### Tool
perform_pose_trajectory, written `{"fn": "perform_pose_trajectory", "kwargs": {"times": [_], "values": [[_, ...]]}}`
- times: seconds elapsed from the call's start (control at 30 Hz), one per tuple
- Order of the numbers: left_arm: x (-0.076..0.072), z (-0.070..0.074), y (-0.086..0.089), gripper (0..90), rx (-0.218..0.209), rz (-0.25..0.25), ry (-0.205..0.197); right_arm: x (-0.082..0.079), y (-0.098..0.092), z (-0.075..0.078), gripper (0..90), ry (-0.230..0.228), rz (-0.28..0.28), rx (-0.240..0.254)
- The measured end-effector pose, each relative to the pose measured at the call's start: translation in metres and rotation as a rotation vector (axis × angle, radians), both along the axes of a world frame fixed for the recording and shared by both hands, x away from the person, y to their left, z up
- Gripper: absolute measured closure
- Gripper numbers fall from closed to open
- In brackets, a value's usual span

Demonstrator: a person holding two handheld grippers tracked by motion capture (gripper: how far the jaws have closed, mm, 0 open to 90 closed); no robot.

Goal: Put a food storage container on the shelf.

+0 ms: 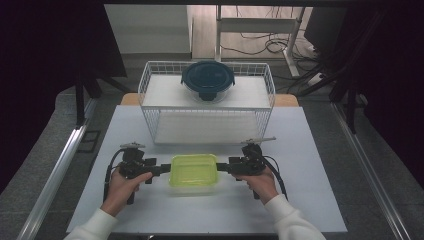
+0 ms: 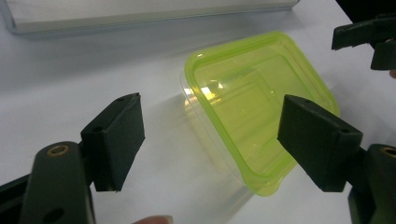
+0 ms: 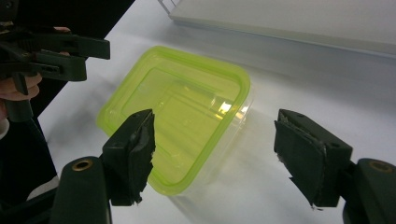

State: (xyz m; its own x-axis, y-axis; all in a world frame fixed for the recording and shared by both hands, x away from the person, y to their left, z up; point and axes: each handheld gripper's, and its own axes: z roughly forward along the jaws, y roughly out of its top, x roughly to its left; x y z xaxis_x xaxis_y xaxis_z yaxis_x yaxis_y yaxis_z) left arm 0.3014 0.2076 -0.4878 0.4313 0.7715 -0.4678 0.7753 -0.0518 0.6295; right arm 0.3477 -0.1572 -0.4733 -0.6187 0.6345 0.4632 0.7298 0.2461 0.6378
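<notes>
A: High view puts your left hand-held gripper (image 1: 159, 169) at the left edge of the green-lidded container (image 1: 194, 172) and your right hand-held gripper (image 1: 226, 166) at its right edge. The container sits on the white desk (image 1: 300, 150), near the front, between your two hands

B: Are you gripping it?

A: No. In the left gripper view your jaws stand wide apart; the near corner of the container (image 2: 254, 112) lies between them, the right pad overlaps its edge in the picture, and the left pad is well clear of it. Released, then

B: And your right one?

A: Also released. In the right gripper view the container (image 3: 180, 109) lies ahead of the jaws, the left pad over its near rim and the right pad off to the side above bare desk. You can see your other hand-held gripper (image 3: 93, 49) at the container's far edge there

B: What else is on the desk?

A: A white wire basket (image 1: 150, 82) stands behind the container, well apart from it. On its upper shelf rests a round glass bowl with a dark blue lid (image 1: 208, 80)
</notes>
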Motion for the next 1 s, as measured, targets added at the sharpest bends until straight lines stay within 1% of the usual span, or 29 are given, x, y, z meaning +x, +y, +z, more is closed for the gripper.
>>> {"fn": "perform_pose_trajectory", "kwargs": {"times": [0.07,0.17,0.2,0.4,0.57,0.67,0.77,0.9,1.0], "values": [[0.002,-0.002,0.0,22.2,-0.022,0.005,0.016,0.001,0.002,-0.002,28.9,0.013,-0.002,0.001],[0.006,-0.006,0.0,22.2,-0.029,-0.001,0.039,0.003,0.005,-0.006,29.3,0.033,-0.006,-0.006],[0.008,-0.007,0.0,22.3,-0.041,-0.003,0.053,0.003,0.006,-0.007,29.5,0.038,-0.006,-0.01],[0.014,-0.014,-0.005,24.0,-0.087,-0.012,0.099,0.006,0.01,-0.014,31.7,0.067,-0.012,-0.001],[0.016,-0.018,-0.007,25.6,-0.104,-0.018,0.126,0.007,0.015,-0.021,34.9,0.092,-0.004,-0.004],[0.018,-0.023,-0.007,27.1,-0.143,-0.02,0.163,0.008,0.017,-0.024,37.3,0.105,-0.008,0.0],[0.019,-0.026,-0.006,28.9,-0.144,-0.021,0.175,0.009,0.018,-0.026,40.7,0.116,-0.013,0.006],[0.02,-0.028,-0.008,32.3,-0.157,-0.029,0.19,0.01,0.018,-0.029,44.8,0.132,-0.015,0.015],[0.021,-0.031,-0.008,35.5,-0.16,-0.032,0.213,0.01,0.018,-0.031,46.3,0.145,-0.023,0.024]]}}
